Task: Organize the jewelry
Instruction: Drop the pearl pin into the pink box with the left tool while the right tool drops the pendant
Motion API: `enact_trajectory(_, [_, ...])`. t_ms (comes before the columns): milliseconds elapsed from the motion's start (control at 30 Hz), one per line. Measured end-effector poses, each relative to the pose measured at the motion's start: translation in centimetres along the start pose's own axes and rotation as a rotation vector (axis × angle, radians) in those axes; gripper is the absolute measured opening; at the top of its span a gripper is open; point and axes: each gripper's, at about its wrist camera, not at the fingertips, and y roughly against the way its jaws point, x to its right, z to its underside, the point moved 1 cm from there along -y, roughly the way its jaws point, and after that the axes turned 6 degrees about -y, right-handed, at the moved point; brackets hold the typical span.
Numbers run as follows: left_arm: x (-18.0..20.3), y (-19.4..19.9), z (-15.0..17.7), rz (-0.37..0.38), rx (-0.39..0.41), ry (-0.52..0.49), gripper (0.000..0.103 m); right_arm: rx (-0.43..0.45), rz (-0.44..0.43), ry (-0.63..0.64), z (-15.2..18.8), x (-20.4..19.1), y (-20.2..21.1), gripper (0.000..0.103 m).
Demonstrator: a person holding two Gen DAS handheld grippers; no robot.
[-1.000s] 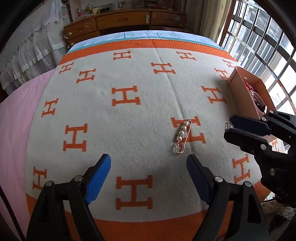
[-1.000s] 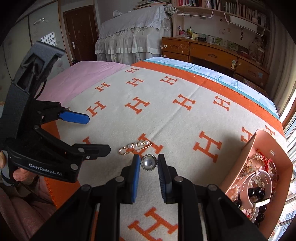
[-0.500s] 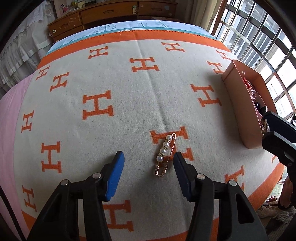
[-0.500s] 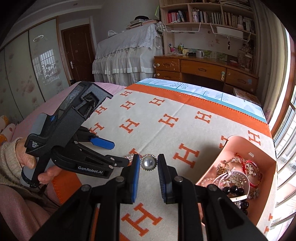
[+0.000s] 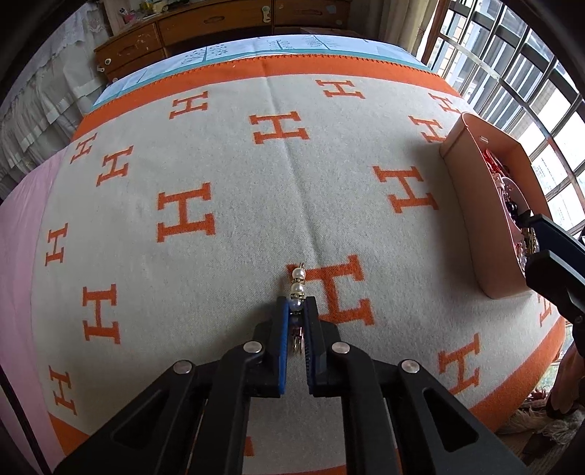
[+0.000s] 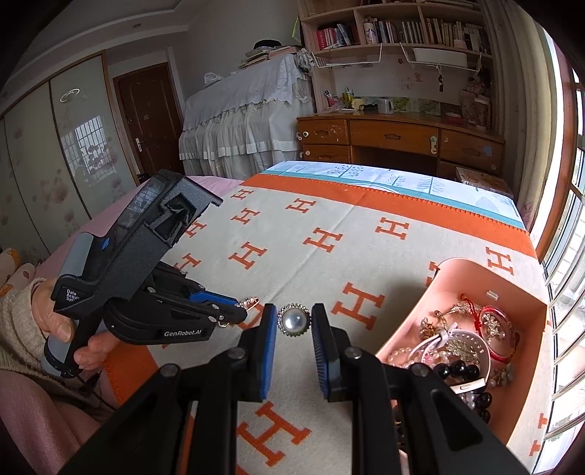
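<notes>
Underneath, an orange-H blanket (image 5: 226, 175) covers the bed (wooden dresser (image 6: 395, 137) beyond).

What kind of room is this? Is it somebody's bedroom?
Most likely a bedroom. The work is done on a bed spread with an orange H-patterned blanket, a wooden desk with drawers stands past it under a bookshelf, and a sliding-door wardrobe lines the wall.

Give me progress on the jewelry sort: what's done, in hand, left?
Done: the pink tray already holds a pile of bracelets and beads. In hand: the left gripper is shut on the pearl pin, and the right gripper holds the round pearl brooch. Left: both pieces still need to go into the tray; no other loose jewelry shows on the blanket.
</notes>
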Motion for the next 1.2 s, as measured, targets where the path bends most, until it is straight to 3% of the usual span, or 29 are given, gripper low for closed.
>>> enact_trajectory(200, [0.0,1.1,0.3,-0.006,0.015,0.039,0.005,0.033,0.007,-0.018,0.1,0.5,1.4,0.019])
enact_trajectory(367, [2.0,4.7,-0.7,-0.002,0.091,-0.004,0.005,0.076,0.020,-0.049,-0.4,1.6,3.4,0.019])
enact_trajectory(600, [6.3,12.0,-5.3,0.083,0.255,-0.079,0.005,0.159,0.105,-0.096,-2.9,4.4,8.5,0.019])
enact_trajectory(767, [10.2,14.7,-8.9,0.144,0.326,-0.135,0.005,0.209,0.198,-0.135,-4.8,6.6,12.3,0.019])
enact_trajectory(933, [14.1,13.3,-11.6,0.168,0.330,-0.192,0.005,0.198,0.267,-0.189,-5.3,8.7,13.4,0.019])
enact_trajectory(1200, [16.6,4.9,-13.7,0.137,0.173,-0.198,0.005,0.056,0.272,-0.299,-3.2,12.4,10.2,0.020])
